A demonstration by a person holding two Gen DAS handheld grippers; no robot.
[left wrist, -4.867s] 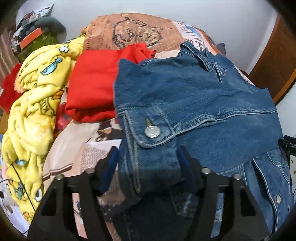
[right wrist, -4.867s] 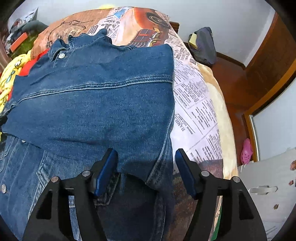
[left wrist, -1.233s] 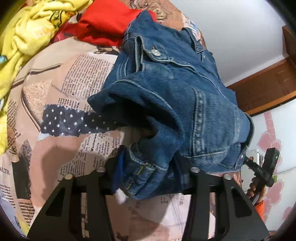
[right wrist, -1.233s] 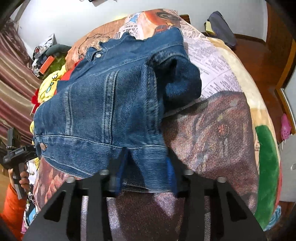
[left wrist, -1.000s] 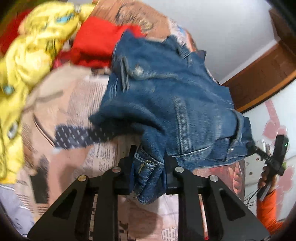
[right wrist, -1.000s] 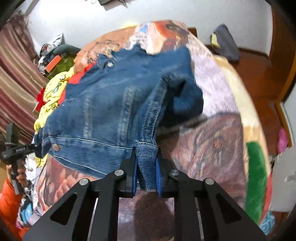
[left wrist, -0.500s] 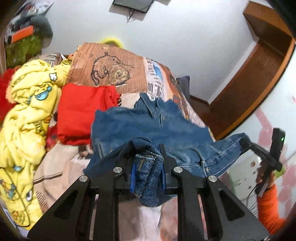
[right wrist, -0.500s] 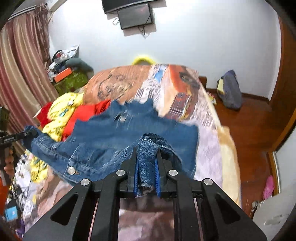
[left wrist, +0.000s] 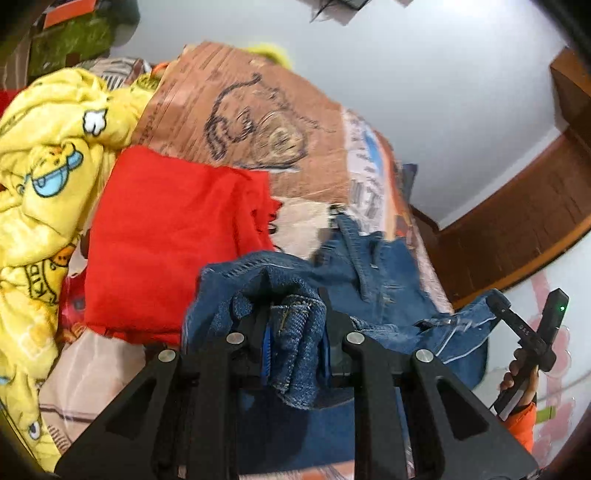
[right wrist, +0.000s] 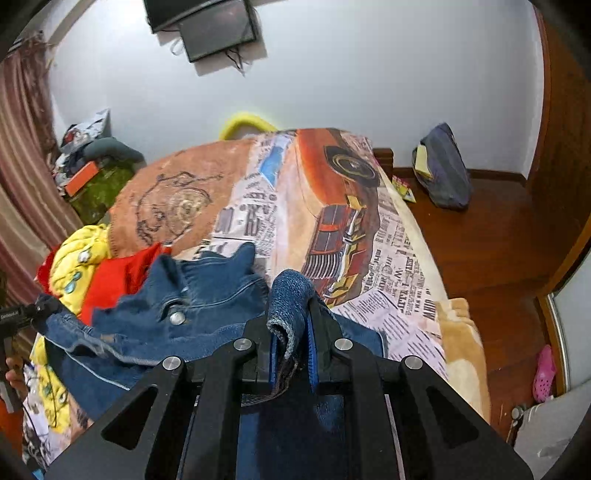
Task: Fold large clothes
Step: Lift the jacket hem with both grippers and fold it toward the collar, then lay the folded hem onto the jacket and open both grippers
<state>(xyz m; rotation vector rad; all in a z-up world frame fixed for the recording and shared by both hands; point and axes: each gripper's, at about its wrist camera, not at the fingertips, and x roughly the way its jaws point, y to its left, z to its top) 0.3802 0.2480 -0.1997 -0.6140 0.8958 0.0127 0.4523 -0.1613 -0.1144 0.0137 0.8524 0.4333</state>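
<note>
A blue denim jacket [left wrist: 373, 266] lies on the bed with its bottom hem lifted off it. My left gripper [left wrist: 295, 325] is shut on one hem corner, bunched between the jaws. My right gripper [right wrist: 291, 332] is shut on the other hem corner. The jacket [right wrist: 192, 295] sags between the two grippers, its collar toward the far end of the bed and a metal button [right wrist: 176, 317] showing. Each view shows the other gripper at its edge, holding the stretched hem.
The bed carries a newspaper-and-car print blanket [right wrist: 332, 206]. A red garment [left wrist: 166, 236] and a yellow cartoon blanket [left wrist: 40, 177] lie left of the jacket. A dark bag [right wrist: 443, 170] sits on the wooden floor at right. A screen [right wrist: 218, 29] hangs on the wall.
Both grippers closed on the jacket's hem corners, then rose and moved toward the collar, carrying the hem up over the jacket's body.
</note>
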